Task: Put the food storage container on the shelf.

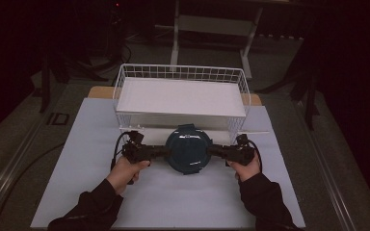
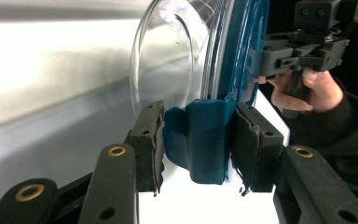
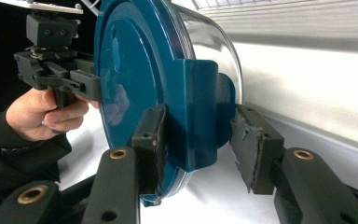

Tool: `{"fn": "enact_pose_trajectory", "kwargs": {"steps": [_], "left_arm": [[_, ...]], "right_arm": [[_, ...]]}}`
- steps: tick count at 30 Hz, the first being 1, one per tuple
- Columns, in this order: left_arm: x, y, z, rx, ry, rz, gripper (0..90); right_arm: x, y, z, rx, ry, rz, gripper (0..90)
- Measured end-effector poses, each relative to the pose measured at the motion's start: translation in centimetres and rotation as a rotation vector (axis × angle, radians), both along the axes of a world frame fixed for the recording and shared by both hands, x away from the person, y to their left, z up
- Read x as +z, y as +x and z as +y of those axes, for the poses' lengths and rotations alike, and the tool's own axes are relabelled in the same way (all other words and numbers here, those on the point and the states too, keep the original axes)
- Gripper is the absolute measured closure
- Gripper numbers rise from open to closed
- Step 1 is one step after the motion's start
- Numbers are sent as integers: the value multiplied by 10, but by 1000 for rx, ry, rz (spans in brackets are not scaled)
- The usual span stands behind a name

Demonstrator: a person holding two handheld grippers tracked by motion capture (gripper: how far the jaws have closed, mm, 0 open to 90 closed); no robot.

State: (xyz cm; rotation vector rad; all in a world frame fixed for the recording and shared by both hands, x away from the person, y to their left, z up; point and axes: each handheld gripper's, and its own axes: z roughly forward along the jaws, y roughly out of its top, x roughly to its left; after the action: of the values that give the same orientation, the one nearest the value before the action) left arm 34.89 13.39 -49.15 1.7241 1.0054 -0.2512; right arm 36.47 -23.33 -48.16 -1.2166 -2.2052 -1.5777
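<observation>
Teal lid: round teal plastic lid [image 1: 188, 149] on a clear plastic bowl [image 2: 168, 60], held just in front of the white wire basket [image 1: 120, 79], over the pale table sheet [image 1: 77, 159].
Left gripper [image 1: 160, 153]: pads clamped on the lid's left clip tab [image 2: 200, 140].
Right gripper [image 1: 215, 152]: jaws around the right clip tab [image 3: 200, 112]; one pad touching, the other just apart.
Basket: white flat board [image 1: 180, 96] inside.

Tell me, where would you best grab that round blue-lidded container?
By the clip tabs on opposite edges of the container, coming in level from each side. Those blocky flaps stick out past the round, slippery clear wall and fit between jaws, as the left gripper and right gripper show.
</observation>
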Motion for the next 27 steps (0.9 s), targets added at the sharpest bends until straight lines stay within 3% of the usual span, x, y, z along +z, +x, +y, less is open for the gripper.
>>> {"fn": "enact_pose_trajectory", "kwargs": {"steps": [4,10,15,19,20,27], "left_arm": [[-7,11,2,13,6,-14,560],[-14,23,10,57,-19,-23,554],[-17,31,12,80,-9,-31,550],[-27,39,14,111,1,-6,546],[-28,40,15,113,-16,4,547],[-28,44,14,128,-35,15,541]], "right_arm": [[-8,7,2,-20,-2,6,563],[-11,16,14,-53,-13,1,563],[-16,25,18,-78,-4,7,562],[-17,27,24,-101,-42,4,563],[-17,27,25,-110,-48,9,563],[-16,30,27,-136,-41,5,542]]}}
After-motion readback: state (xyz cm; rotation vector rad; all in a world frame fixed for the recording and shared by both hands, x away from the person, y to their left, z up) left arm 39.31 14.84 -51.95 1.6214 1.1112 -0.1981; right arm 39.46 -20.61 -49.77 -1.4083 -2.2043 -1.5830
